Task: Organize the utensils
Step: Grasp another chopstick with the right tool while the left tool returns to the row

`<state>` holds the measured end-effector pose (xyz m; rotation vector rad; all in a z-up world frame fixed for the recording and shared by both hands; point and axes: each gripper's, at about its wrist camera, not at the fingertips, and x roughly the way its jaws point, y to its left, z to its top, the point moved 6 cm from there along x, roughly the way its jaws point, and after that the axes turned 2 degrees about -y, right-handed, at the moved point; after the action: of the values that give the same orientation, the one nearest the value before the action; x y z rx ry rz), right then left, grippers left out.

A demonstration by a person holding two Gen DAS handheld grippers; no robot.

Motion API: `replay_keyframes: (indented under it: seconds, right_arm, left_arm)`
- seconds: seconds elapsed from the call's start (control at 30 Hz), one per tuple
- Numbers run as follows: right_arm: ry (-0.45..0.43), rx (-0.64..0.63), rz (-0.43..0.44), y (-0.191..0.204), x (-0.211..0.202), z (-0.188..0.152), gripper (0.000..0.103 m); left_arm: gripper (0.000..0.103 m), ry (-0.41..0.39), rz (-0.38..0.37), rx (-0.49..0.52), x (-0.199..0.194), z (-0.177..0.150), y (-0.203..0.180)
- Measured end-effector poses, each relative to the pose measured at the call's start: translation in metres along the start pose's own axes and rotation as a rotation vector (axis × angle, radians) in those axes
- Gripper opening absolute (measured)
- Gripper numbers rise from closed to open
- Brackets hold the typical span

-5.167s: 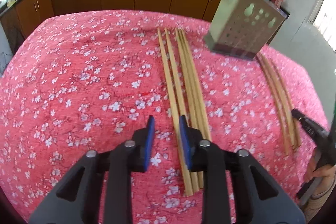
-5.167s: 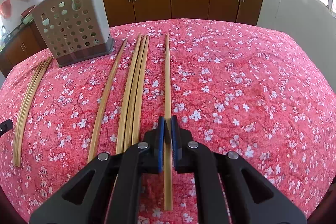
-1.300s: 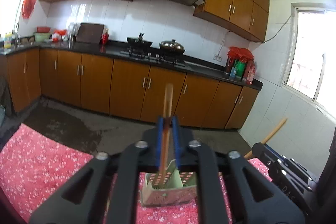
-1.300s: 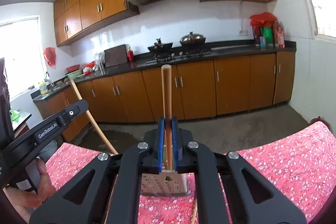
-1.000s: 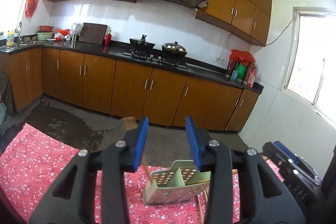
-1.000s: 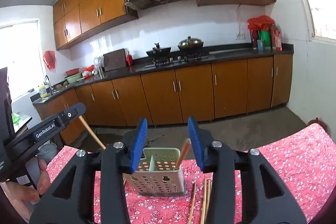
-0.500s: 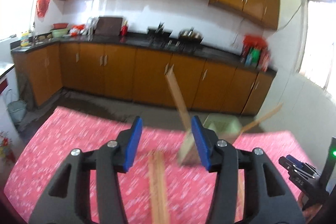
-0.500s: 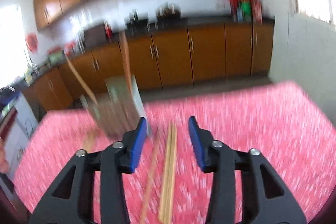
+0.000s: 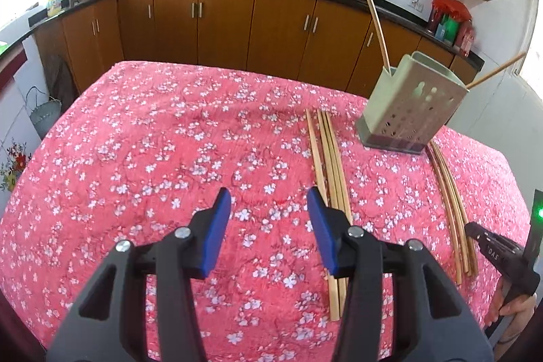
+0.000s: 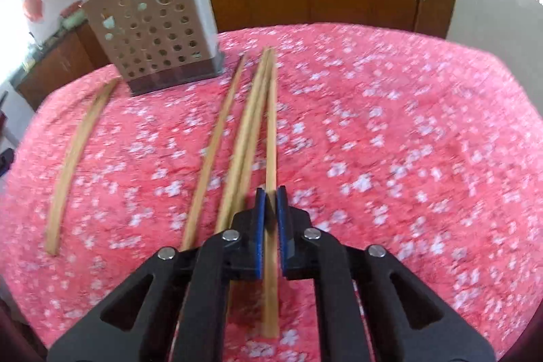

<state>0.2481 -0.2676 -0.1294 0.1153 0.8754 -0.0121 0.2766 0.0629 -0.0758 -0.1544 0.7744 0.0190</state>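
A perforated beige utensil holder stands on the red floral tablecloth at the far right, with two chopsticks sticking out of it. My left gripper is open and empty above the cloth, just left of a bundle of chopsticks. More chopsticks lie right of the holder. In the right wrist view the holder is at the far left. My right gripper is shut on a chopstick that lies on the cloth, beside other chopsticks.
Brown kitchen cabinets and a dark counter run behind the table. The right hand-held gripper shows at the right edge of the left wrist view. A single chopstick group lies left of the holder in the right wrist view.
Both grippers released chopsticks into the holder, then dropped from above it to the table. The right gripper has closed on a chopstick on the cloth; the left stays open.
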Motion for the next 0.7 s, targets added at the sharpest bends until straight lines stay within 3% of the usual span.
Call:
replay_keyframes:
  seconds: [0.07, 0.33, 0.7]
  right_arm:
    - [-0.01, 0.022, -0.048, -0.008, 0.002, 0.002, 0.008]
    - [-0.023, 0.024, -0.052, -0.012, 0.006, 0.002, 0.008]
    - [-0.031, 0.017, -0.047, -0.015, -0.001, -0.001, 0.008]
  left_arm:
    - [0.046, 0.007, -0.011, 0.012, 0.003, -0.002, -0.003]
    - [0.032, 0.111, -0.094, 0.056, 0.028, -0.023, -0.034]
    - [0.022, 0.155, -0.065, 0.113, 0.049, -0.037, -0.053]
